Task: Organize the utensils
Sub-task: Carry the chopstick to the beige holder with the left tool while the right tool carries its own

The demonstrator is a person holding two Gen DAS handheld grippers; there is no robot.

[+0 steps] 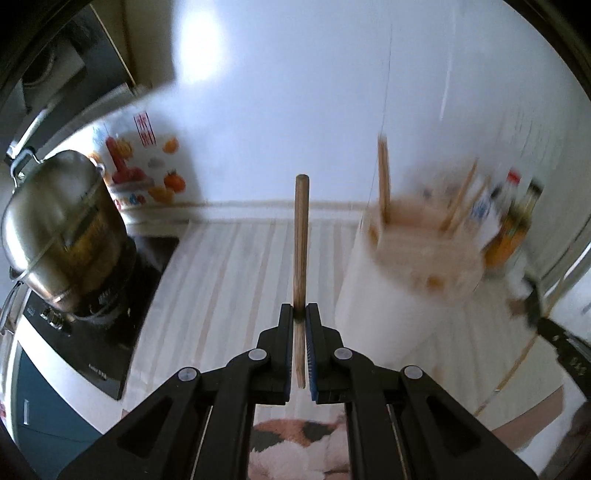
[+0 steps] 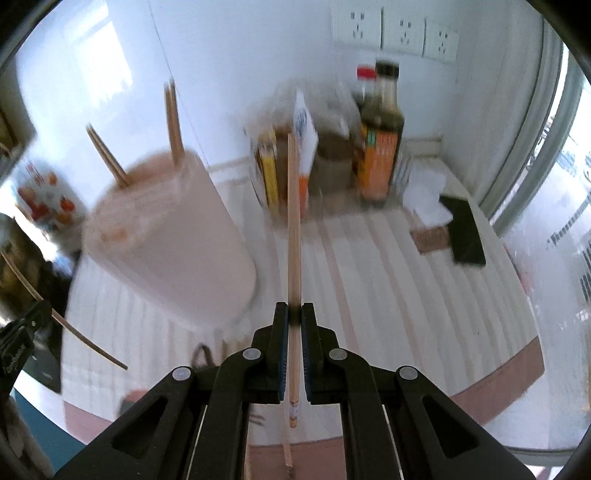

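At the lower centre of the left wrist view, the left tool [image 1: 300, 314] is clenched on a brown wooden chopstick [image 1: 301, 236], which stands up between the two black jaws toward the white wall. To the right of it, the white utensil holder [image 1: 399, 266] stands on the striped desk [image 1: 229, 266]; it is blurred, and several chopsticks [image 1: 384, 177] stick out of its top. At the left of this view, a steel pot [image 1: 59, 225] sits on a black cooktop [image 1: 110, 325]. At the far right, part of the other tool enters the frame.

At the lower centre of the right wrist view, the right tool [image 2: 294, 314] is clenched on a pale chopstick [image 2: 294, 221], which also points up along the jaws. The holder [image 2: 173, 236] is at the left of this frame, with two pairs of chopsticks [image 2: 173, 118] leaning in it. Behind the pale chopstick, sauce bottles [image 2: 380, 147] stand near the wall, under three white sockets [image 2: 402, 33]. At the right, a black phone [image 2: 466, 232] lies on the desk, beside a folded white cloth [image 2: 424, 199].
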